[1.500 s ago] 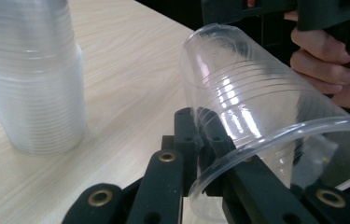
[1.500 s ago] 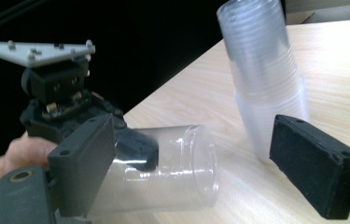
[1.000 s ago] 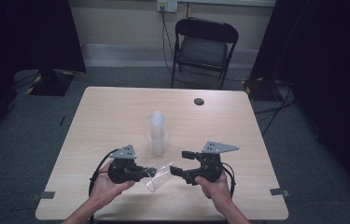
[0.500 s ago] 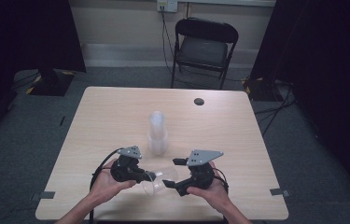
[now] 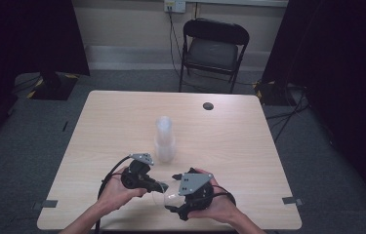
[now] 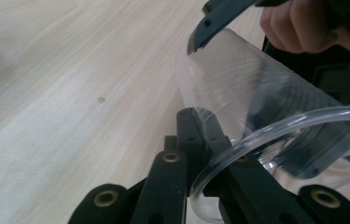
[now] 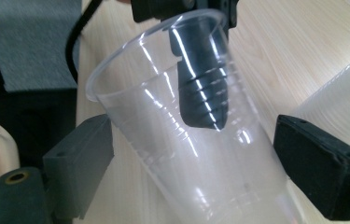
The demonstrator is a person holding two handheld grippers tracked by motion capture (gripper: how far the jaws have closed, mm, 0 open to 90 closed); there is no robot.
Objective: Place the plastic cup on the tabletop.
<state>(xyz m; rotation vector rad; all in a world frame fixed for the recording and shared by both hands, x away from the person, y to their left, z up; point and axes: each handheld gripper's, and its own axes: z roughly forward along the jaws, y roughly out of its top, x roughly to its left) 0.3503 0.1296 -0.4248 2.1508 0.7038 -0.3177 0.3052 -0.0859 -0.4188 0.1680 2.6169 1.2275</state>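
A: Clear plastic cup (image 7: 182, 135) is seen between the spread right gripper (image 7: 196, 158) jaws, near the table (image 5: 249, 146) front edge.

B: Its rim is pinched by the left gripper (image 6: 200, 140); the cup stack (image 5: 164, 139) is left well apart.

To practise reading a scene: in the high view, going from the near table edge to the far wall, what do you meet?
Right tongs → stack of clear cups → small dark disc → folding chair → wall socket.
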